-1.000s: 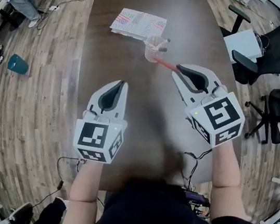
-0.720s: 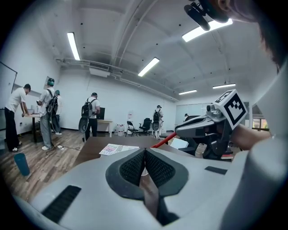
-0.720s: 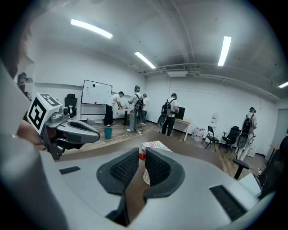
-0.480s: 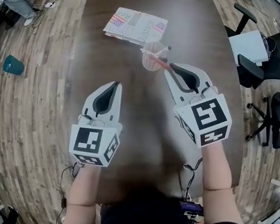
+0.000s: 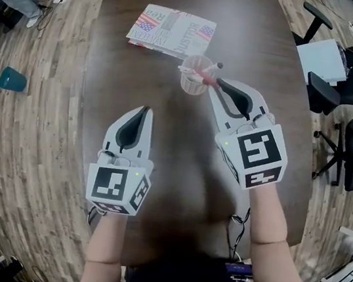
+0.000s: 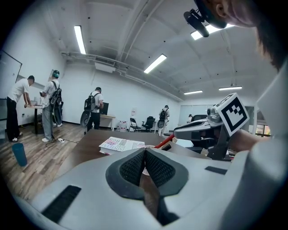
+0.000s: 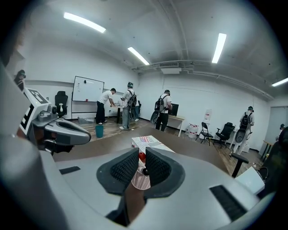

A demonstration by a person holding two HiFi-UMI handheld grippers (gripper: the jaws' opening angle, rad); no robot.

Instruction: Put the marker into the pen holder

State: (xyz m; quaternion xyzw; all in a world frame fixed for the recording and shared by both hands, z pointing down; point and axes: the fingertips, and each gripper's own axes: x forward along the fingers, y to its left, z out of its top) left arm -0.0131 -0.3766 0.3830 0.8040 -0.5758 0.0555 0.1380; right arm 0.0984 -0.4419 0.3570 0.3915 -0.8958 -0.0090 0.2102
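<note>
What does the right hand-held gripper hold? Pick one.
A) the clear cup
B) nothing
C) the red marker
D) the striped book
C: the right hand-held gripper has its jaws closed on the red marker, whose far end is at the pen holder.

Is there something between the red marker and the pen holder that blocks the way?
Nothing visible does. The right gripper holds the marker with its front end over the pen holder. One dark pen leans inside, at the rim.
</note>
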